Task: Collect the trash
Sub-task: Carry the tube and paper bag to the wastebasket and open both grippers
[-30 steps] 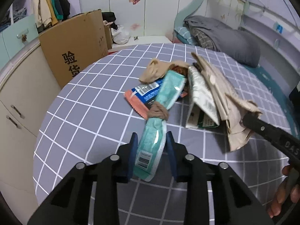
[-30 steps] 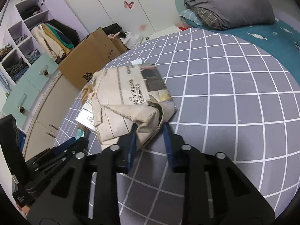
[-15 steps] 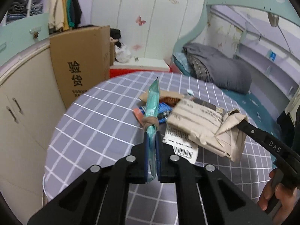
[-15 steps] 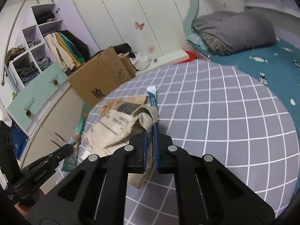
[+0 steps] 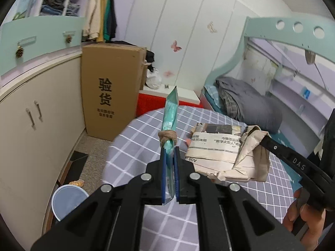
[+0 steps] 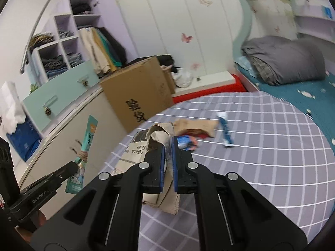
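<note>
Grey checked tablecloth [image 6: 272,138], lilac bedroom

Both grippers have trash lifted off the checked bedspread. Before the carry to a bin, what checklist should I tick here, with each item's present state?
1. Left gripper clamped on the long teal plastic wrapper: ok.
2. Right gripper clamped on the folded beige newspaper bundle: ok.
3. Both loads clear of the grey checked bedspread: ok.
4. Bedspread cleared of trash: not ok; a brown paper scrap, a red and blue packet and a small blue wrapper lie there.
5. Round blue-rimmed bin on the floor unobstructed: cannot tell.
</note>
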The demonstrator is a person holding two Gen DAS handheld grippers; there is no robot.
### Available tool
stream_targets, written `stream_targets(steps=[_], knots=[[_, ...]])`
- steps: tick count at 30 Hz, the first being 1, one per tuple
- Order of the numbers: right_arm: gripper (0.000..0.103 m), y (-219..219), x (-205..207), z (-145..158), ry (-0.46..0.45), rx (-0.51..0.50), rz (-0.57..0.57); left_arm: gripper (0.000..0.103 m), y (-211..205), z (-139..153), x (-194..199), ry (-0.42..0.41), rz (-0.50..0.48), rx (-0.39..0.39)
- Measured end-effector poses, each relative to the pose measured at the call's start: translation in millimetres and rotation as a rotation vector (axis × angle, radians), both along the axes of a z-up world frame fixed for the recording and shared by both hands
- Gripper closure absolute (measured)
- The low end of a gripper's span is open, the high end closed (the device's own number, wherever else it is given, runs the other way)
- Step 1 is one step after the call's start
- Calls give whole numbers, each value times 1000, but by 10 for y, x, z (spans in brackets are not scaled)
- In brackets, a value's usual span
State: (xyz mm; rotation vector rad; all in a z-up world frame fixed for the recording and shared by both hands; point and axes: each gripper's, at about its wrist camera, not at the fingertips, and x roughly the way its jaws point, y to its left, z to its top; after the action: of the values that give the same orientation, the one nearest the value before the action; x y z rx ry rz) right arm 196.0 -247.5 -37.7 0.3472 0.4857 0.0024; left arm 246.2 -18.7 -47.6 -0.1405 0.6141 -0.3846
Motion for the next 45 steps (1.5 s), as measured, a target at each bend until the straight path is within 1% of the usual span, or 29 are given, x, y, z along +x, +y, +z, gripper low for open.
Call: stream_targets(steps=[4, 5, 6, 11, 14, 20, 27, 30, 32, 33, 34, 35, 36, 38, 40, 45], knots=[[97, 432, 150, 26, 3, -23, 68, 97, 379, -4, -7, -1, 48, -25], [97, 532, 173, 16, 5, -26, 83, 97, 534, -18, -7, 0, 72, -30], [97, 696, 222, 6, 9, -31, 109, 97, 615, -28, -12, 1, 83, -33], [97, 1325, 430, -71, 38, -48, 210, 97, 1241, -191, 4, 34, 179, -52], [97, 1798, 585, -182, 65, -72, 279, 97, 1578, -307, 6, 51, 237, -48], [97, 2519, 818, -494, 126, -102, 382, 97, 2240, -661, 67, 115, 333, -68], [97, 3178, 1088, -865, 179, -153, 444, 97, 2813, -1073, 207, 192, 424, -92], [96, 3400, 1246, -1065, 200, -143, 462, 97, 3017, -1256, 285, 228, 460, -92], [90, 3541, 1386, -1240, 237, -137, 481, 97, 3114, -1358, 331, 248, 476, -92], [85, 3625, 1473, -1366, 266, -150, 480, 97, 3156, -1405, 356, 258, 484, -91], [70, 3680, 1512, -1456, 280, -171, 469, 97, 3189, -1445, 381, 267, 489, -89], [48, 3733, 1540, -1540, 289, -193, 461, 97, 3228, -1503, 420, 280, 492, -87], [41, 3777, 1553, -1631, 296, -206, 467, 97, 3249, -1544, 443, 289, 492, -85], [41, 3794, 1544, -1742, 316, -224, 480, 97, 3289, -1643, 490, 309, 493, -78], [41, 3795, 1530, -1849, 340, -219, 497, 97, 3303, -1712, 525, 322, 491, -74], [38, 3757, 1495, -1926, 363, -218, 506, 97, 3251, -1858, 613, 353, 485, -74]])
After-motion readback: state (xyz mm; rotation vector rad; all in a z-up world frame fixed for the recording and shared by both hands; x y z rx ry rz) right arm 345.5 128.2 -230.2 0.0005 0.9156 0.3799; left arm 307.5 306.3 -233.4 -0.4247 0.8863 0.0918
